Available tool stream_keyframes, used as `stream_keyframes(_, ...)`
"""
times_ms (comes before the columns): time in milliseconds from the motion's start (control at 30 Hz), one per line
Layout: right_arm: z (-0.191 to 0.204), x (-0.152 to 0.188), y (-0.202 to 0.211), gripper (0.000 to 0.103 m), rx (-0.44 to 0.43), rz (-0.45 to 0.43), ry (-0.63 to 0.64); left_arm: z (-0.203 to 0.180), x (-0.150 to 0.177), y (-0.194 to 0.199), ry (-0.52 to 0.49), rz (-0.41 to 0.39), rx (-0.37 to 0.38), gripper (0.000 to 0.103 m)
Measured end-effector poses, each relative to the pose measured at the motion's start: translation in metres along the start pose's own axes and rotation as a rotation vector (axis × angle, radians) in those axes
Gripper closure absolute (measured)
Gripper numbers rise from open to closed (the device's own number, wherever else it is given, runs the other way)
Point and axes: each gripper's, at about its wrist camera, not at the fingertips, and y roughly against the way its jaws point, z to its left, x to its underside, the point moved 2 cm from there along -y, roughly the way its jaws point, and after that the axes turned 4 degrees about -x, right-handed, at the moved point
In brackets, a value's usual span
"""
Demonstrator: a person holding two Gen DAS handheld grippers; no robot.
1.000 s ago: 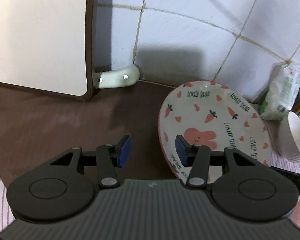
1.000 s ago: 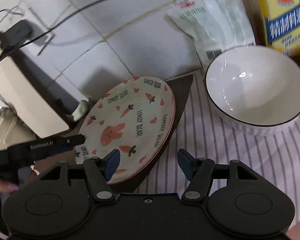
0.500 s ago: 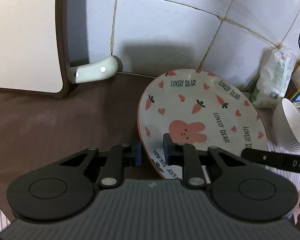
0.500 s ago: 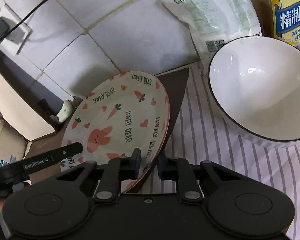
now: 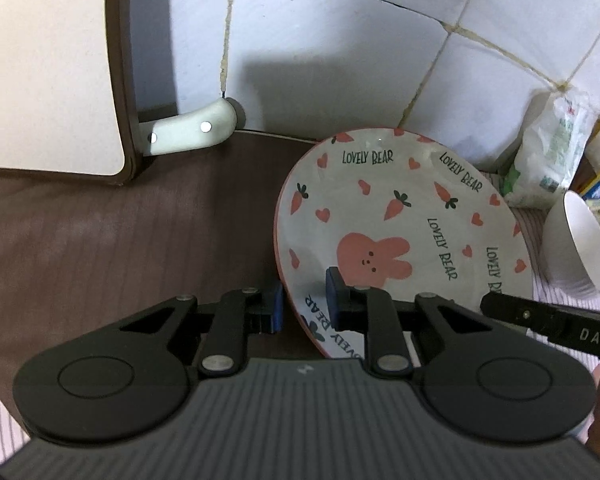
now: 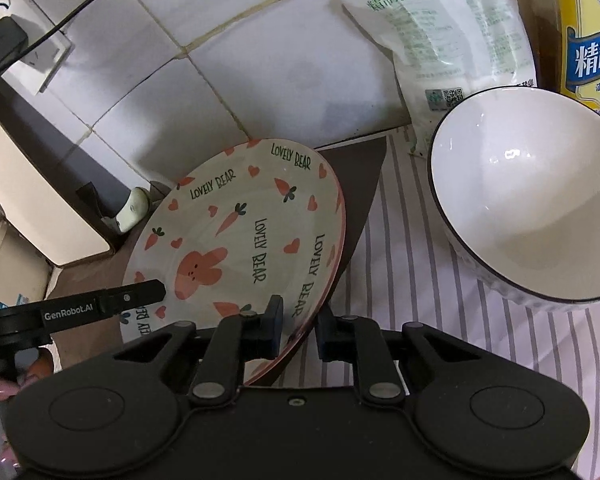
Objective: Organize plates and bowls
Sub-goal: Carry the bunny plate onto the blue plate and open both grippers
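Both grippers pinch the round white ceramic plate with pink rabbit and carrots, sharing its weight. The left gripper clamps its seven-o'clock rim, the right gripper its five-o'clock rim, likely for lifting.

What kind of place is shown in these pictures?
Most likely a home kitchen counter. White wall tiles stand behind it, a rabbit-print plate and a white bowl are there, and a seasoning bag leans on the wall.

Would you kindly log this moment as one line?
left hand-held gripper: shut on plate rim | right hand-held gripper: shut on plate rim | plate: tilted | bowl: untouched
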Motion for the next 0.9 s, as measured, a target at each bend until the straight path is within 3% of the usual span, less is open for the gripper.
stream_keyframes(467,0.013,0.009,0.028,0.082,-0.002,-0.013,0.044,-0.004,0.007,0.036,-0.030,-0.003,-0.013,0.084)
stream_keyframes(900,0.032,0.034,0.115,0.082,-0.038,-0.110,0.048,-0.026,0.020,0.118,-0.093,-0.087,0.013,0.084)
